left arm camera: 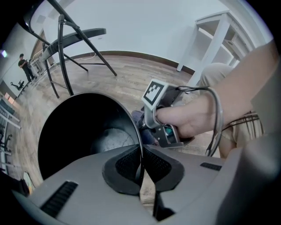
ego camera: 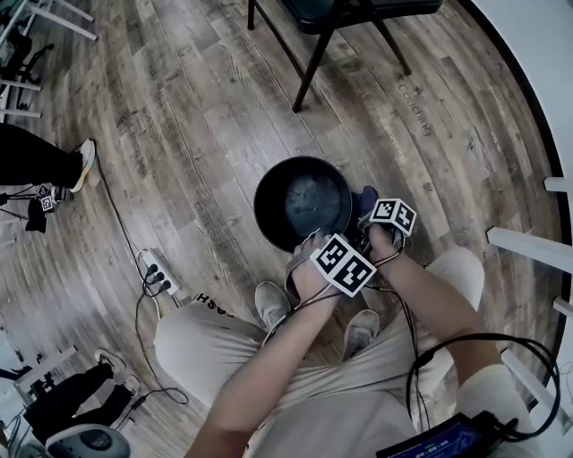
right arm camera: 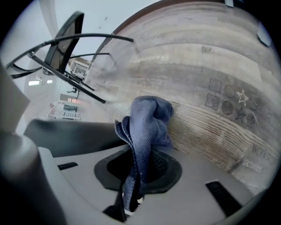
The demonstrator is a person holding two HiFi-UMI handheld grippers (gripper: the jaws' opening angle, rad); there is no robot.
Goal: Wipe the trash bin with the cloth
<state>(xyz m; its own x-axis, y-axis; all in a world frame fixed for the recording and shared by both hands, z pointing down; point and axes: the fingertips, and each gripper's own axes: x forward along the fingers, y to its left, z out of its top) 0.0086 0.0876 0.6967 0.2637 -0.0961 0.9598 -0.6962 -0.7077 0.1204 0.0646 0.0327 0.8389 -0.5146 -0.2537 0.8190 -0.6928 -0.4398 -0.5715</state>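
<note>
1. Two grippers engaged. The left gripper has its jaws closed together on the thin rim of the trash bin, one jaw inside and one outside, steadying it on the floor.
2. The right gripper is clamped on the cloth. A bunched blue wad stands beyond its jaws and a tail hangs back between them.
3. Task items, location. The bin stands upright and open-topped just ahead of the left gripper. The cloth sits to the right of that gripper, close beside the bin's outer wall near the rim. Whether it touches the wall cannot be told.
4. Progress, as judged. Grip and bracing are done and the cloth is brought to the bin. No wiped area can be told apart from an unwiped one. A pale grey patch shows at the bin's bottom, nature unclear. The wiping itself appears mostly left to do.
5. Surroundings:
   - The chair stands on the floor well beyond both grippers.
   - The power strip lies with its cable to the left of the left gripper, apart from the bin.
   - The person's own shoes are just behind the grippers.
   - A white shelf stands by the wall past the right gripper.
6. Obstructions, as judged. Nothing lies between cloth and bin. The left gripper covers its stretch of rim, so that part stays unreachable until the grip shifts.
</note>
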